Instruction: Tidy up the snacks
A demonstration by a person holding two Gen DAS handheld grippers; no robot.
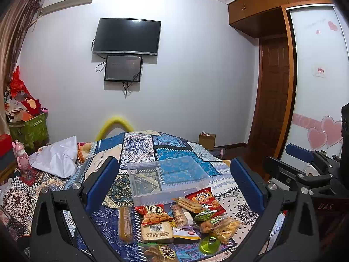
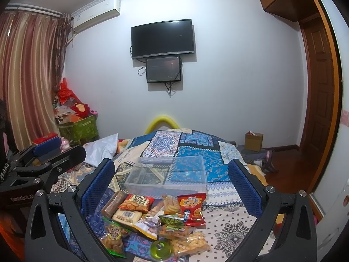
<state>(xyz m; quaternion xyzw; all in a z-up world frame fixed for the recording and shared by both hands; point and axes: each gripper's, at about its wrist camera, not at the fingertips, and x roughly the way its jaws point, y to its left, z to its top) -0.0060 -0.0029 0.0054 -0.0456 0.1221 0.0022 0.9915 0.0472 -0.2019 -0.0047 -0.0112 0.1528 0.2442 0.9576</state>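
Both hand-held grippers are hovering over the near end of the bed (image 1: 181, 144), pointing a little downward, and each is standing with its jaws spread wide and nothing between the pads. The left hand-held gripper (image 1: 174, 183) is framing the pile of snack packets (image 1: 174, 222) directly ahead and below it, and the right hand-held gripper (image 2: 172, 185) is framing the same pile (image 2: 157, 220) from a spot just to the right. The pile is lying on the near side; the clear plastic box (image 1: 168, 174) is sitting just beyond it, touching or nearly touching the far packets, with its long axis running left to right. So any packet is going to travel away from the holder, a short hop farther in.

The red chip bag (image 2: 192, 207) is lying on the right side of the pile, nearer the right gripper. The brown wafer bar (image 1: 125, 223) is lying at the left edge, its long axis pointing near to far, nearer the left gripper. A green round jelly cup (image 2: 160, 249) is sitting at the nearest edge.

The box is looking empty and see-through, with dividers splitting it into compartments; the quilt pattern is showing through its floor. The packets are overlapping loosely, glossy and crinkled, likely slippery and soft to pinch.
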